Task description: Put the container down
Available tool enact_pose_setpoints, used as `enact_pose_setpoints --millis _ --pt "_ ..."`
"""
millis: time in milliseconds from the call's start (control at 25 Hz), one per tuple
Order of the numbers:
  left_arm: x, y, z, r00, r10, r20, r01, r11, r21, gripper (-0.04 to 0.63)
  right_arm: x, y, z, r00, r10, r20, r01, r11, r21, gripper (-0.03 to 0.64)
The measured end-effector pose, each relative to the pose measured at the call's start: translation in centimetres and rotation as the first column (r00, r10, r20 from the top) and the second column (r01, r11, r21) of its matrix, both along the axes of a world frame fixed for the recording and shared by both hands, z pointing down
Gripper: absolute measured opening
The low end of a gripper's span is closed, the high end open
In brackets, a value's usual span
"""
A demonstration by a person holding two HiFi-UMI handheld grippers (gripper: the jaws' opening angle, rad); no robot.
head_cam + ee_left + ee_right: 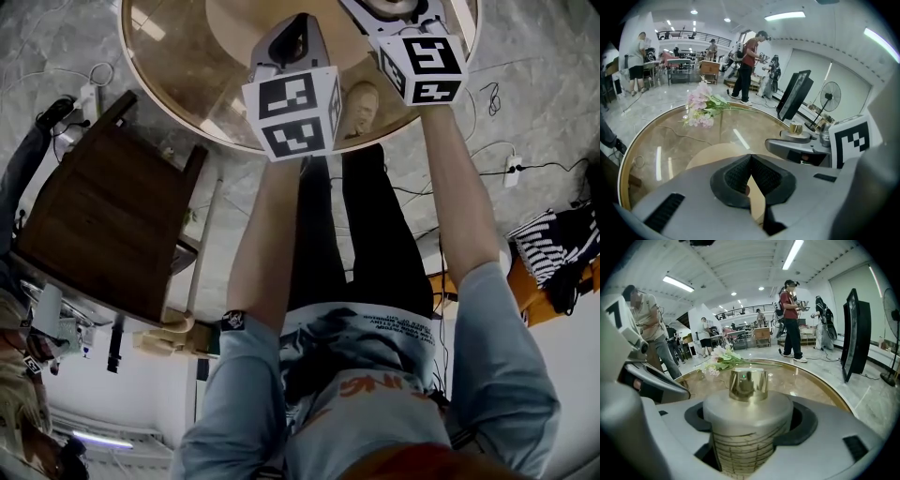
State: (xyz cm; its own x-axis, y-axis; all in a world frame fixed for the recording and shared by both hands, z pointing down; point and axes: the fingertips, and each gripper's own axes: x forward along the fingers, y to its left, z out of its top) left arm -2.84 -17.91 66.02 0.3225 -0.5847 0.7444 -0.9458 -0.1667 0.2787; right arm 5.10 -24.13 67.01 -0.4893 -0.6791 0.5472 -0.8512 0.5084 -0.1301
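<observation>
Here, a dark chair (103,216) stands off the left edge of the table (187,56). The round table has a glossy brown top, with a pale disc (712,152) toward its middle and pink flowers (701,110) lying near its far edge.

The left gripper (750,158) hovers over the near edge. Its jaws are pressed together at the tips with nothing caught between them, and the disc shows behind them.

Just to its right, the right gripper (750,419) is also over the near edge, slightly farther in. Its jaws are clamped on the container (745,441), a cream ribbed jar held upright. It has a flat lid (747,404) with a gold knob (748,383) on top. The jaws grip it on both sides just under the lid. Its base is hidden, so whether it touches the table cannot be told.

Beyond the table's far edge, people (790,319) stand well back on the floor.
</observation>
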Motion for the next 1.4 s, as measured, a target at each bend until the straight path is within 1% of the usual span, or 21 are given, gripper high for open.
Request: enact_pose_setpoints --millis 120,280,360,520,640,760,920,1120,1400 --pt "-0.9 0.1 0.6 0.999 -0.038 -0.006 0.038 0.999 -0.019 0.025 -0.2 -0.3 0.0 1.0 -0.009 -0.002 0.009 1.0 0.011 0.359" --pt "-0.9 0.5 0.9 1.0 -0.019 -0.001 0.019 0.999 -0.028 0.025 -0.3 0.1 -0.1 0.999 -0.033 -0.02 0.034 0.999 0.038 0.359" --pt "-1.2 0.8 0.8 1.0 -0.019 -0.004 0.019 0.999 -0.033 0.025 -0.2 0.5 0.0 0.999 -0.031 -0.044 0.032 0.999 0.029 0.363" --pt "-3.2 1.7 0.6 0.998 -0.063 0.011 0.063 0.997 -0.048 0.025 0.4 1.4 0.3 0.997 -0.024 -0.079 0.024 1.0 0.009 0.367" --pt "-4.0 2.4 0.6 0.998 -0.061 0.025 0.063 0.997 -0.053 0.025 0.8 2.0 0.5 0.995 -0.018 -0.102 0.018 1.0 0.001 0.37" --pt "-3.4 3.1 0.4 0.997 -0.073 0.011 0.073 0.996 -0.053 0.025 0.8 2.8 0.6 0.992 -0.023 -0.125 0.021 1.0 -0.017 0.362" --pt "-2.0 4.1 0.2 0.998 -0.061 -0.001 0.061 0.997 -0.053 0.025 1.2 3.8 1.0 0.986 -0.037 -0.161 0.033 0.999 -0.031 0.356" --pt "-1.6 5.9 -0.5 0.998 -0.058 -0.008 0.057 0.997 -0.051 0.025 1.5 4.6 0.8 0.992 -0.011 -0.128 0.003 0.998 -0.065 0.37" --pt "-2.6 9.5 -2.4 0.995 -0.098 -0.009 0.098 0.994 -0.053 0.025 3.6 8.6 -0.6 0.995 0.059 -0.078 -0.067 0.992 -0.102 0.374"
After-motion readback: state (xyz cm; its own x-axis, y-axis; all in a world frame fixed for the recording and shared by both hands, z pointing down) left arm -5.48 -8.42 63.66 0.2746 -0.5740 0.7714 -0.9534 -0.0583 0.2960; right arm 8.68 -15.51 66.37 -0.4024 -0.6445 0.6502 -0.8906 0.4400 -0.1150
